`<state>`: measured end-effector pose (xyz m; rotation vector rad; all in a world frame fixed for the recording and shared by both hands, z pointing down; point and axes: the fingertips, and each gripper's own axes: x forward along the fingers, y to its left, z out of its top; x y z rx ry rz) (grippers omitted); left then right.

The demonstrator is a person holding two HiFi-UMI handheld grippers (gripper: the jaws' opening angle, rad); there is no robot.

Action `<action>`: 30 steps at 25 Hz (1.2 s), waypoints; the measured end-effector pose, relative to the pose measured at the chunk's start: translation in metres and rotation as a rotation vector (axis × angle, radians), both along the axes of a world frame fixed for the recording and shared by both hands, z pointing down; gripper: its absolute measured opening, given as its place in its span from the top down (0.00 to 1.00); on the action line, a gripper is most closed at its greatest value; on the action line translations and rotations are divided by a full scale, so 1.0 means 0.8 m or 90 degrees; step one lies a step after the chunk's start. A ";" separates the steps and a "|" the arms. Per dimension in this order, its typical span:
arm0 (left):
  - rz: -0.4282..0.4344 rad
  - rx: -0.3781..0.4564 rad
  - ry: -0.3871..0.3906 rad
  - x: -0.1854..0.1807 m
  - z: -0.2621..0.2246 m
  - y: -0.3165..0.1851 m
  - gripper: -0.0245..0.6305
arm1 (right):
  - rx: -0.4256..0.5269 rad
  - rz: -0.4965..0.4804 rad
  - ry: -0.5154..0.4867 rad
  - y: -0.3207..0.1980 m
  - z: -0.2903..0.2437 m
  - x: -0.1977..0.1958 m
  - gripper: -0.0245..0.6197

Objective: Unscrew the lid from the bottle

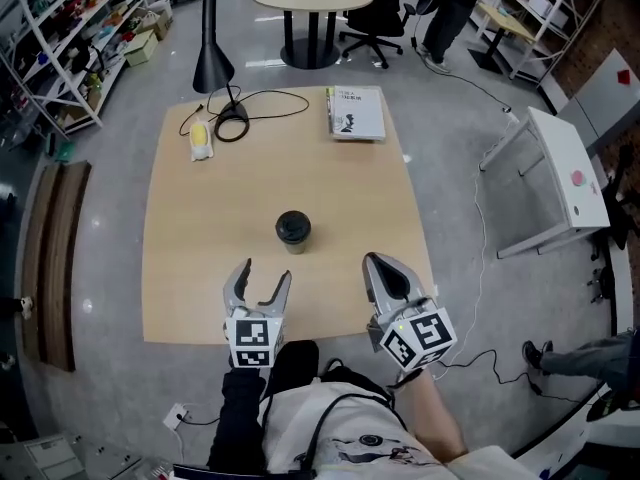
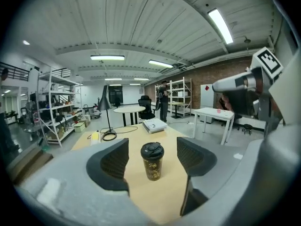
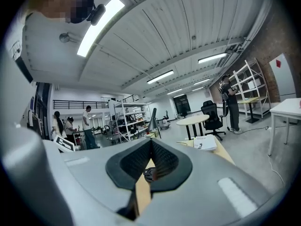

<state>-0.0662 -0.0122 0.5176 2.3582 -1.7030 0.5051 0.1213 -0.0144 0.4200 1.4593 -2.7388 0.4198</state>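
Two grippers sit at the near edge of the wooden table (image 1: 200,228). Left gripper (image 1: 266,273): jaws spread wide, touching nothing. The bottle (image 1: 293,232) stands upright mid-table, ahead of them and apart. Right gripper (image 1: 373,260): jaws pressed together, empty. The black lid (image 2: 152,150) is on the bottle; I cannot tell its contents.

The bottle (image 2: 153,168) is standing upright near the middle of the table (image 1: 190,268), with the lid (image 2: 152,150) sitting on it. The lamp (image 1: 212,63) is standing at the far left corner. The book (image 1: 355,113) is lying to the right of the lamp. The left gripper (image 1: 266,273) and the right gripper (image 1: 372,261) are hovering side by side at the near edge.
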 end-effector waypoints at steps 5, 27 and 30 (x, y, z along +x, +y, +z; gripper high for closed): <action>0.095 -0.107 -0.052 -0.013 0.104 -0.036 0.33 | 0.005 0.019 0.010 -0.057 -0.006 -0.023 0.95; 0.210 -0.122 -0.009 0.067 0.257 -0.136 0.26 | -0.058 0.020 0.110 -0.125 0.030 -0.023 0.95; 0.221 -0.094 -0.003 0.077 0.253 -0.151 0.26 | -0.069 0.022 0.121 -0.128 0.037 -0.017 0.95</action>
